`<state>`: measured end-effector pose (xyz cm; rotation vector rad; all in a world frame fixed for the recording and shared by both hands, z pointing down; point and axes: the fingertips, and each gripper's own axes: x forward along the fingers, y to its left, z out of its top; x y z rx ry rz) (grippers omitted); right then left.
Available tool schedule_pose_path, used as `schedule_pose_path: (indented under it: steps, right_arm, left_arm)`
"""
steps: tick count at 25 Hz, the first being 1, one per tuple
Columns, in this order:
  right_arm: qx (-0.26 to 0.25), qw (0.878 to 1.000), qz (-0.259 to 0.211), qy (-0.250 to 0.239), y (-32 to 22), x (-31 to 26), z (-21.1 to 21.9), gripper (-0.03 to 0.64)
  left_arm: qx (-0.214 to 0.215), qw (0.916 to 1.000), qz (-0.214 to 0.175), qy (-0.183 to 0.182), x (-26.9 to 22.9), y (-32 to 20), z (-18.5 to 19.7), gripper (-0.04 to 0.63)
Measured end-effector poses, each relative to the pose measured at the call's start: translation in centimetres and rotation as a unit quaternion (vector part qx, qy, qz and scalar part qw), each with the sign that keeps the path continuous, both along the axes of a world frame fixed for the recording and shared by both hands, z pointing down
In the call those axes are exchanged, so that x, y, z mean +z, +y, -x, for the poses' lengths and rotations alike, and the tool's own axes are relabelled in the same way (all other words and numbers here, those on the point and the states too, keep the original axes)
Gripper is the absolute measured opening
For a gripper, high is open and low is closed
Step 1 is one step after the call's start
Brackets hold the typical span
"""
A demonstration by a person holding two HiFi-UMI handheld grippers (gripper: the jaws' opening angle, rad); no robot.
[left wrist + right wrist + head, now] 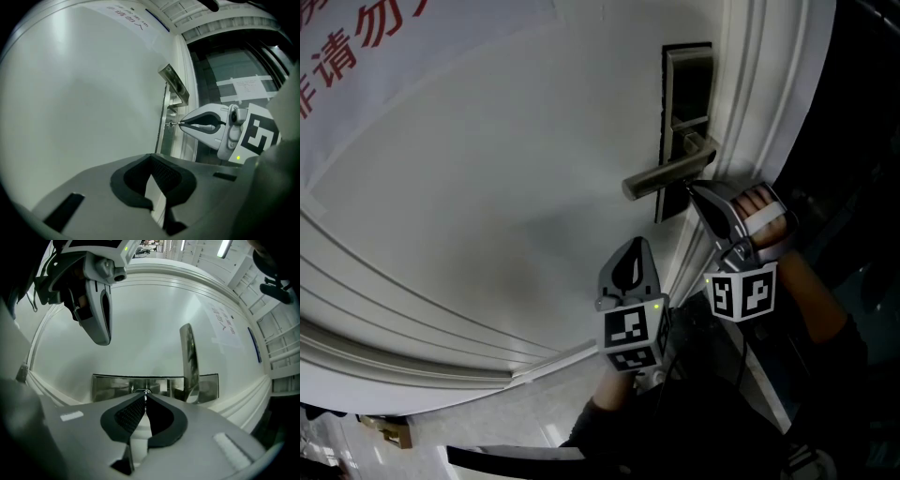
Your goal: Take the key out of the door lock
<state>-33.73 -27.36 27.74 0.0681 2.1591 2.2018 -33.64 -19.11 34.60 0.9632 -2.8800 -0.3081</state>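
Note:
A steel lock plate (pixel 686 112) with a lever handle (pixel 666 176) is set in the white door (pixel 487 187). Below the handle a small key (pixel 172 124) sticks out of the keyhole. My right gripper (pixel 692 187) is shut on that key, and in its own view the key (pixel 145 392) sits right at the closed tips (pixel 145 397). My left gripper (pixel 635 244) hangs lower left of the lock, away from the door, shut and empty. The left gripper view shows the right gripper (pixel 181 124) pinching the key from the side.
The moulded door frame (pixel 750 103) runs just right of the lock, with a dark glazed area (pixel 239 70) beyond it. A white notice with red print (pixel 366 47) hangs on the door at upper left. Raised panel mouldings (pixel 412 319) cross the door below.

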Motion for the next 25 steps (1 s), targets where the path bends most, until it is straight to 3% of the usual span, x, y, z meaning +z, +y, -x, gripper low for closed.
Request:
schedule_pose_path:
  steps: [25]
  right_arm:
    - [0.006, 1.0, -0.013, -0.01, 0.05, 0.13, -0.2, 0.012]
  left_arm:
    - [0.002, 1.0, 0.002, 0.003, 0.25, 0.25, 0.23, -0.002]
